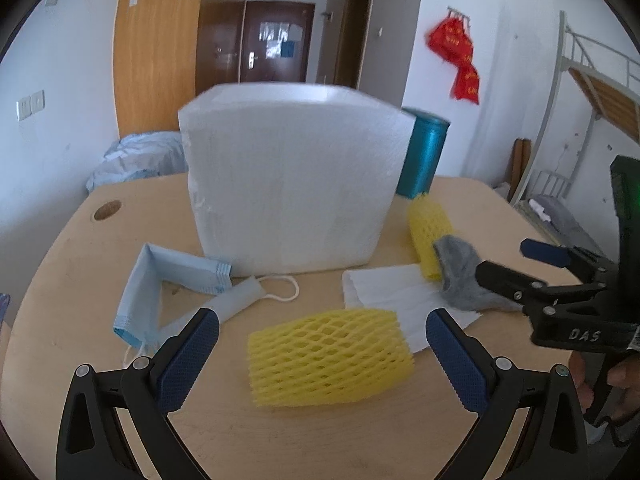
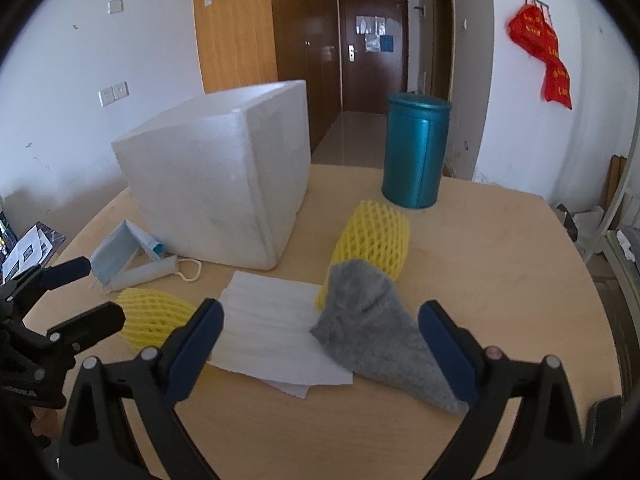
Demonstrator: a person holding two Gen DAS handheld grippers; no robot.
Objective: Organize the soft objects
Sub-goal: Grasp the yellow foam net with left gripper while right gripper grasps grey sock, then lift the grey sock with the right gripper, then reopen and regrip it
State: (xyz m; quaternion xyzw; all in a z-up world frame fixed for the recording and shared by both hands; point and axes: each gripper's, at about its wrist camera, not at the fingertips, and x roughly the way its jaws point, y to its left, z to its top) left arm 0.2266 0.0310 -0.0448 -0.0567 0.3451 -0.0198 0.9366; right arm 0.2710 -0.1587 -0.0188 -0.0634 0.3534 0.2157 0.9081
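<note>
**Two spread tools, each facing its own soft thing**

The left tool (image 1: 322,334) is spread wide and holds nothing. The near yellow foam net (image 1: 330,356) lies on the counter (image 1: 100,240) right between its two fingers and just ahead of them — its long axis runs left to right, across the tool's line of reach, so the fingers stand off its two ends and not its sides. As it lies, closing would likely press it endwise; turning the tool, or coming down over its shorter width, looks the safer grip.

The right tool (image 2: 320,338) is also spread and empty. The grey sock (image 2: 372,328) lies between its fingers but toward the right one, its near end close against that finger — whether it touches cannot be told. The sock's long axis runs from far left to near right, its far end lapping over the second yellow foam net (image 2: 372,240) and its left edge over the white foam sheet (image 2: 272,328).

So each hand is nearer its own piece: left to the near net, right to the sock. The white foam box (image 2: 216,172) stands on the far left of the counter, its opening unseen from here; it is probably where the soft things go. The blue face mask (image 1: 160,280) lies at the box's near left foot, and a teal canister (image 2: 416,152) stands far right.
</note>
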